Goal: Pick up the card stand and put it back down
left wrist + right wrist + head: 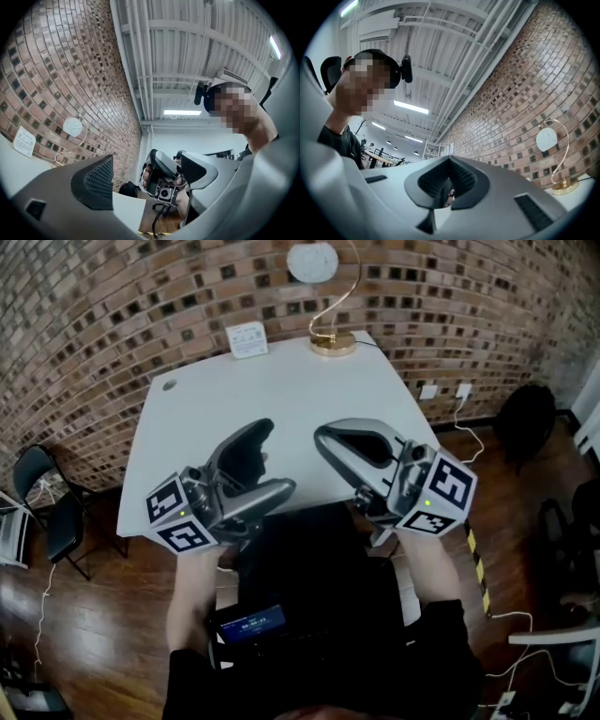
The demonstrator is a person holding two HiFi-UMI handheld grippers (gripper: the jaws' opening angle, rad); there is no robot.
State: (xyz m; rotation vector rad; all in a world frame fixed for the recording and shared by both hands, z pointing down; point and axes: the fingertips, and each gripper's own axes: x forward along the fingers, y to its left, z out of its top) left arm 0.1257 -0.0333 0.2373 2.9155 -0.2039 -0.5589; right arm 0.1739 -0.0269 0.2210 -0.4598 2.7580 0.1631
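The stand (333, 342) is set at the table's (281, 395) 1 o'clock edge. The left gripper (274, 458) is held spread, the right gripper (325, 437) pressed together.

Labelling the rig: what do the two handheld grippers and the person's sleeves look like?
The left gripper and right gripper are smooth grey curved shells with black ribbed pads; each carries a cube of black-and-white square markers. The sleeves are black.

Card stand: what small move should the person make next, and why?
Probably carry the right tool forward over the table toward the card stand, opening it on the way. The stand is at the far edge; this tool is by the near edge, shut and empty.
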